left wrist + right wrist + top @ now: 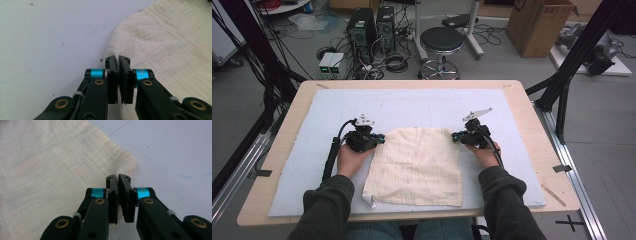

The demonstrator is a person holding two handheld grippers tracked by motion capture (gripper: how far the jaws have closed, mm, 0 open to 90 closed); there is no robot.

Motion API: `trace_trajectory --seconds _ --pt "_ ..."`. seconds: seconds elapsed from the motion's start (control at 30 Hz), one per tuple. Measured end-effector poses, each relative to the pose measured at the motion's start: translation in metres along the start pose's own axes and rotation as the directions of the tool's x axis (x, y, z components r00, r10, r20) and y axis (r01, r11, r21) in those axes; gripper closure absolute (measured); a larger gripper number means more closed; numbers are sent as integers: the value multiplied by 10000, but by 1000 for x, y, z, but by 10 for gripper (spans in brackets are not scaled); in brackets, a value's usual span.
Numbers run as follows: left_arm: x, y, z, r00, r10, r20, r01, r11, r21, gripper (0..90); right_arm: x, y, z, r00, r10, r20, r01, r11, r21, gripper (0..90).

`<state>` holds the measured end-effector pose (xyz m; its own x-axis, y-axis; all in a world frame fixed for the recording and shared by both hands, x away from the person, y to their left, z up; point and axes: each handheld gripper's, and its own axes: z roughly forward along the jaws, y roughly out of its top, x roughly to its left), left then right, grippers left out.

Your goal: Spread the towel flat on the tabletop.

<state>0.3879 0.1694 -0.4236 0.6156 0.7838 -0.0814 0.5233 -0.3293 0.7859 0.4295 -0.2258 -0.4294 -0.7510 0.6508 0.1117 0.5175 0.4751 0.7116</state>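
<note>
In the high view the left tool (pixel 380 138) is at the left far corner of the cloth (pixel 417 167), left of the frame's centre, and its jaws are clenched on the cloth edge. The cloth lies flat on the worktop (pixel 287 165), in the centre of the frame, between both tools. The right tool (pixel 455 136) is at the right far corner, also clenched on the edge there. Each hand is equally near to its own corner. I count one cloth and two tools.
</note>
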Motion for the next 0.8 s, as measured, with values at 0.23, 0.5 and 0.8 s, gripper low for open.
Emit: trace_trajectory --seconds 0.23,0.5,0.8 --pt "-7 2 -39 9985 556 3 -556 9982 -215 859 17 15 -16 9968 -787 151 794 9954 -532 861" --pt "-35 -33 -62 9828 1505 1074 -1531 9881 163 857 67 6 -26 9681 -2394 -746 2371 9707 -384 860" --pt "-50 -56 -64 9293 1746 3255 -1947 9804 299 668 98 -12 -22 9366 -2755 -2162 2788 9602 -158 713"
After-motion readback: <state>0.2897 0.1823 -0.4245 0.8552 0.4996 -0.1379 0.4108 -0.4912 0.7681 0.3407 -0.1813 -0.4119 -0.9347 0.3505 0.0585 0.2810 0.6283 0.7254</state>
